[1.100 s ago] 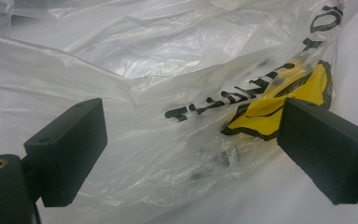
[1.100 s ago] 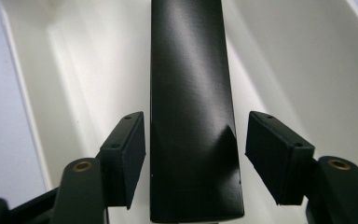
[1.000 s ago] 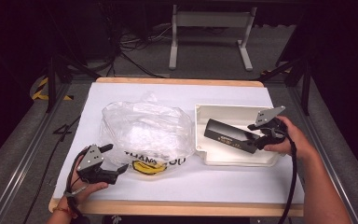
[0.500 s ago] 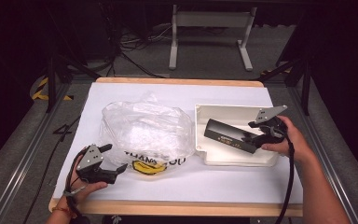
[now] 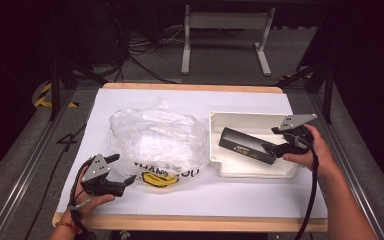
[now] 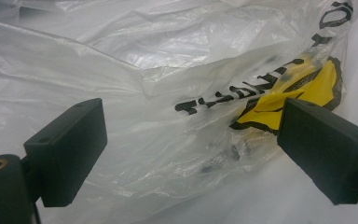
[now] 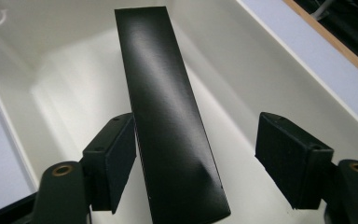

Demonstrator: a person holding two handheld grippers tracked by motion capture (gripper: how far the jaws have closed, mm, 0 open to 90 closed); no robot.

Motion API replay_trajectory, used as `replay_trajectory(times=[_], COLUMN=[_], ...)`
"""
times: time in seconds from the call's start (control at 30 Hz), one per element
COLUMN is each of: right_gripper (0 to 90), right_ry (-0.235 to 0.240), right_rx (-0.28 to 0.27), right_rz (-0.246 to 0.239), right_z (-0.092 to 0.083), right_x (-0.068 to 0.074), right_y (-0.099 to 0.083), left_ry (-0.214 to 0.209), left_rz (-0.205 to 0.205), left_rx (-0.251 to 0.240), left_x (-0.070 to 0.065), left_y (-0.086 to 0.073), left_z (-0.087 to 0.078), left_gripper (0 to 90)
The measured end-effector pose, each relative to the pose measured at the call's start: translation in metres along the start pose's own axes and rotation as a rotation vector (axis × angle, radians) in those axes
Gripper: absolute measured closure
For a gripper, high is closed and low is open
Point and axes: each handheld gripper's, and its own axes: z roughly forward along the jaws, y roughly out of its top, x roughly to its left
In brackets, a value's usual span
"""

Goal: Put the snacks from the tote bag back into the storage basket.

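Black box [image 5: 246, 146] is lying in the white tray [image 5: 240, 120] near the bench's right edge, its long axis running from the tray's left wall toward the right claw [image 5: 270, 149]. That claw's jaws have just been opening, one pad beside the box, the other clear. Left claw [image 5: 122, 169] is gaping at the plastic bag [image 5: 155, 140], gripping nothing.

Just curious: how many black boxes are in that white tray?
1: a long black box lies in the white tray. Nothing else shows inside it.
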Motion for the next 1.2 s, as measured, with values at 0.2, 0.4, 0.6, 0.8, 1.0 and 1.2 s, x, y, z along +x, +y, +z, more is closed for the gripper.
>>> replay_trajectory(times=[0.2,0.4,0.6,0.8,1.0,1.2], right_gripper=[28.9,28.6,27.5,26.8,25.4,22.8], right_ry=[-0.02,-0.036,-0.052,-0.068,-0.097,-0.109], right_rx=[-0.022,-0.024,-0.055,-0.071,-0.095,-0.119], right_rz=[0.012,0.003,0.02,0.016,0.024,0.045], right_z=[-0.008,-0.01,-0.016,-0.021,-0.028,-0.034], right_x=[0.004,0.009,0.013,0.018,0.026,0.03], right_y=[-0.002,-0.005,-0.01,-0.012,-0.019,-0.025], left_ry=[0.001,0.001,-0.001,-0.004,-0.002,0.002], left_rz=[-0.002,0.002,0.002,0.001,0.002,0.007], left_rx=[0.002,0.002,0.005,0.005,0.003,0.005], left_x=[0.0,0.0,0.0,0.0,0.0,0.0], left_y=[0.0,0.0,0.0,0.0,0.0,0.001], left_z=[0.0,0.0,0.001,0.0,0.0,0.0], left_gripper=[9.2,9.2,9.2,9.2,9.2,9.2])
